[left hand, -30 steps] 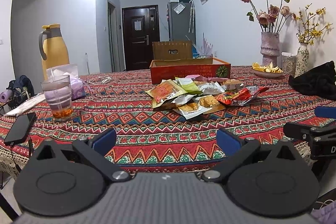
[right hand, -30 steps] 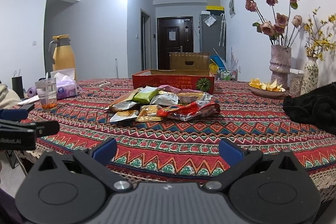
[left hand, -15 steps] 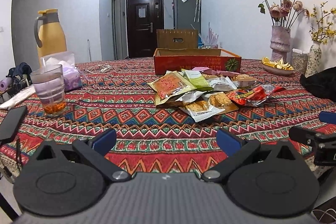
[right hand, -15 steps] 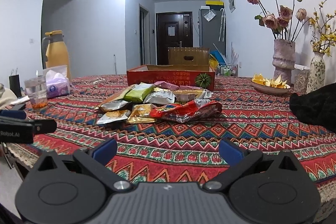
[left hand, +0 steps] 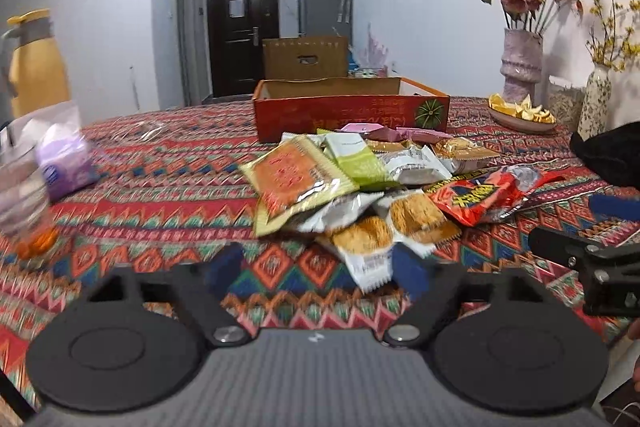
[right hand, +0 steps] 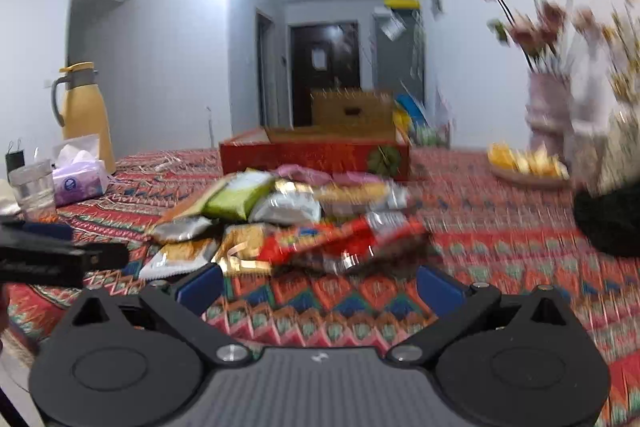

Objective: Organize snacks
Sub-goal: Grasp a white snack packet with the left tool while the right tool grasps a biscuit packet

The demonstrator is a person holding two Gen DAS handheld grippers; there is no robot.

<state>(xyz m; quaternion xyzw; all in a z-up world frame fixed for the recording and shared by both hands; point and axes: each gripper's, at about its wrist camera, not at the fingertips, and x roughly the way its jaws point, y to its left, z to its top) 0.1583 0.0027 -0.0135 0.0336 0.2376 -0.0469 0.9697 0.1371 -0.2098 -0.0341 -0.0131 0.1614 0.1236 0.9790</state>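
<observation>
A pile of snack packets lies mid-table on the patterned cloth, also in the right wrist view. A red open box stands just behind the pile, and shows in the right wrist view. My left gripper is open and empty, close to the pile's near edge by a white biscuit packet. My right gripper is open and empty, just short of a red packet. The right gripper also shows in the left wrist view.
A glass, a purple tissue pack and a yellow jug stand at the left. A flower vase, a plate of orange peel and black cloth are at the right.
Both grippers have moved forward over the table towards the snack pile, which now looks much larger. Both stay open.
</observation>
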